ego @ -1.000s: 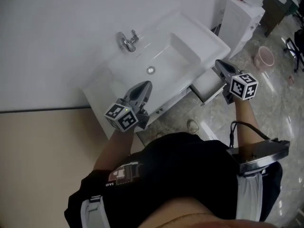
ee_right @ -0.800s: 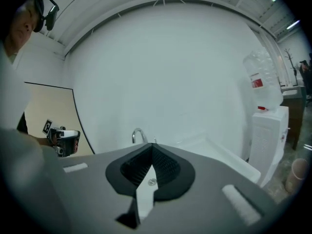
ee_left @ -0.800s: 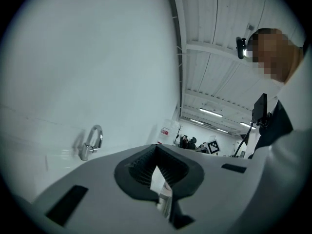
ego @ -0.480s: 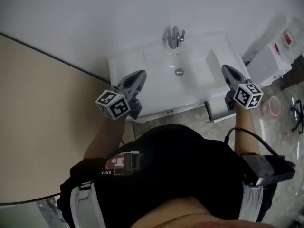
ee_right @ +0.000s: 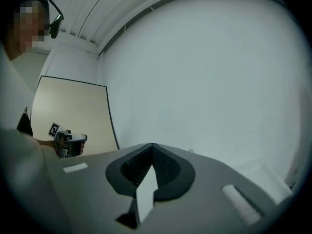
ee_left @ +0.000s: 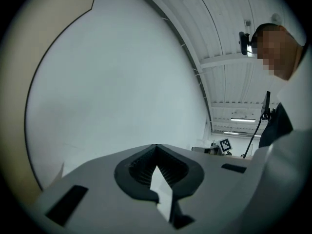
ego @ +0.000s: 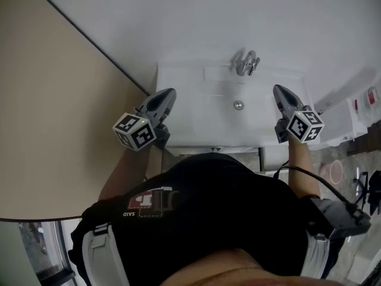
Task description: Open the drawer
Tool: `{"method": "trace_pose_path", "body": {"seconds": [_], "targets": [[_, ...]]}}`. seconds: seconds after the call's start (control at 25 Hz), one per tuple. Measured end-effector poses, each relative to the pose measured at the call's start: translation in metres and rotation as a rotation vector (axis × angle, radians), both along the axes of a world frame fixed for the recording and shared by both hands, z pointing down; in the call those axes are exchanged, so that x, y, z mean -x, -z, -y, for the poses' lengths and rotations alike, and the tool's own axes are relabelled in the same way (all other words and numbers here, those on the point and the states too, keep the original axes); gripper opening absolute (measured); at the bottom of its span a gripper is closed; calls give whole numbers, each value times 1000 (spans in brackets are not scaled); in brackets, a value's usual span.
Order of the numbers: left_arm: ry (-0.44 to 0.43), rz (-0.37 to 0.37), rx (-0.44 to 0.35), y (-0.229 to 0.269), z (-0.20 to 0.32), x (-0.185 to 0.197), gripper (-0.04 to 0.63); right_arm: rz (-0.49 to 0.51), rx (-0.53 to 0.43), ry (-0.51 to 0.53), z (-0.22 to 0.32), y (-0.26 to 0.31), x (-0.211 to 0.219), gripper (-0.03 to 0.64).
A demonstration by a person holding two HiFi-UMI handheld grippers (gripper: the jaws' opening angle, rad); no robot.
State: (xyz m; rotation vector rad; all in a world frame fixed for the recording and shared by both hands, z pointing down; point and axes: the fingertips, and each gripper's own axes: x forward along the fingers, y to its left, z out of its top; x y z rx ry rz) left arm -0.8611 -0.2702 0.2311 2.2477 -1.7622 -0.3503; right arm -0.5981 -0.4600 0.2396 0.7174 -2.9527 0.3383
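Head view: left hand-held gripper and right hand-held gripper hover closed, empty, over the white ceramic washbasin, presumably because its white drawer already stands ajar.

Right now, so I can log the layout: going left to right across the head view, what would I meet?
beige panel → left gripper → faucet → right gripper

only a shirt patch bears print, seemingly a badge.
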Motion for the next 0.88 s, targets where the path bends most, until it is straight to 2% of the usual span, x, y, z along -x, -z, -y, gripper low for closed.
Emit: {"method": "trace_pose_path", "body": {"seconds": [0.28, 0.56, 0.88], "targets": [[81, -17, 3, -7, -17, 30, -8, -14, -18, 43, 2, -1, 37, -2], [96, -3, 9, -7, -20, 37, -8, -18, -23, 60, 0, -9, 52, -2], [87, -6, 13, -9, -11, 35, -8, -19, -16, 59, 6, -12, 50, -2]]}}
